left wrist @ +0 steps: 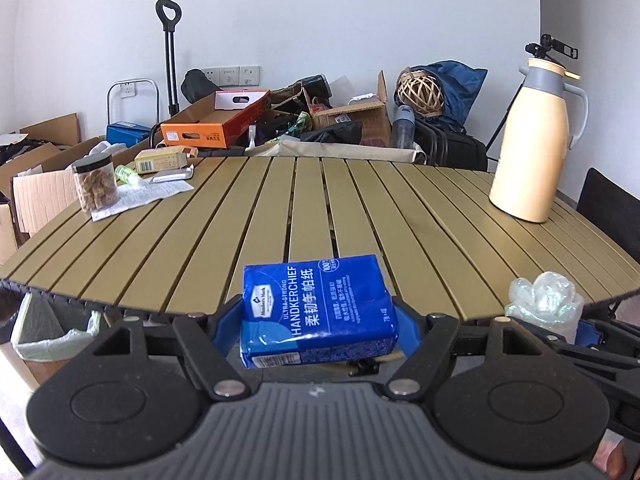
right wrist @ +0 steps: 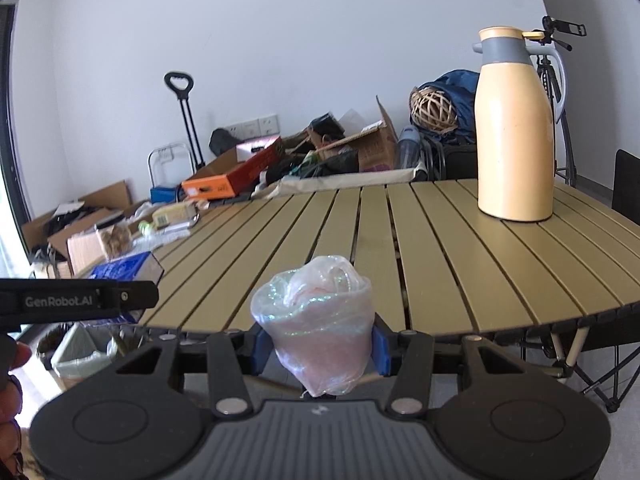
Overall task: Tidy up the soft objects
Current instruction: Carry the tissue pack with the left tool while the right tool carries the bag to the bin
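My left gripper (left wrist: 318, 320) is shut on a blue pack of handkerchief tissues (left wrist: 316, 308), held just above the near edge of the slatted table (left wrist: 280, 208). In the right wrist view my right gripper (right wrist: 318, 346) is shut on a crumpled iridescent pinkish-white plastic bag (right wrist: 316, 320), also at the table's near edge. The bag (left wrist: 544, 296) shows at the lower right of the left wrist view. The tissue pack (right wrist: 126, 266) and the left gripper's black arm appear at the left of the right wrist view.
A cream thermos jug (left wrist: 532, 140) stands at the table's far right. At the far left sit a clear jar of snacks (left wrist: 96, 184), papers and a small box (left wrist: 160, 160). Cardboard boxes and clutter lie beyond the table; a bin with a liner (left wrist: 48, 340) stands below left.
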Motion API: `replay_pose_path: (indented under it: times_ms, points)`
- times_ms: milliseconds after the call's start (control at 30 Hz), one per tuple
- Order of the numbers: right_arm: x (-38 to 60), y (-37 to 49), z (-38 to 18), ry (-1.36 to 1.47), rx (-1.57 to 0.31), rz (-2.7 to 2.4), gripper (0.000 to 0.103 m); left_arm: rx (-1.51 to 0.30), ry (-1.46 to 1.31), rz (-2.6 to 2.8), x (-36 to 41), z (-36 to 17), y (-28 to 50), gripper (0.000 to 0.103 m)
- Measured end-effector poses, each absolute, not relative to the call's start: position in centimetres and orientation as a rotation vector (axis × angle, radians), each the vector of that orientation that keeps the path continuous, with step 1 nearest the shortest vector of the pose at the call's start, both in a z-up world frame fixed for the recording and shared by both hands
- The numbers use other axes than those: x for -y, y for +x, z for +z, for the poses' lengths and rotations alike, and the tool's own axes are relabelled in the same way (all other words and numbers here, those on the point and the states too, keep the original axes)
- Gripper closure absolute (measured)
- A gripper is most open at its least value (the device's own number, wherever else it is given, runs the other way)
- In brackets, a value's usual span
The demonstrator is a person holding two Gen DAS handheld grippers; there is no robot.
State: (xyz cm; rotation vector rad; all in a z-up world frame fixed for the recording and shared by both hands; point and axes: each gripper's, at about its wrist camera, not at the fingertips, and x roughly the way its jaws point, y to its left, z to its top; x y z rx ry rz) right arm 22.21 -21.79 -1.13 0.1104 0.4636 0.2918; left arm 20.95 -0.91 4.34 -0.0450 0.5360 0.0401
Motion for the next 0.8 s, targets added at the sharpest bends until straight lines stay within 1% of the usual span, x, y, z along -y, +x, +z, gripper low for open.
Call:
replay_pose_path:
  times_ms: [333, 800]
  points:
    - [20.3, 20.7, -3.8, 0.048, -0.561, 0.310, 0.055, -0.600, -0.045, 0.014, -0.1, 0.5, 18.3, 0.027]
    - [18.5, 20.8, -10.5, -0.010, -0.779, 0.317, 0.055, -0.774, -0.064, 0.013, -1.2, -6.7, 18.2, 0.027]
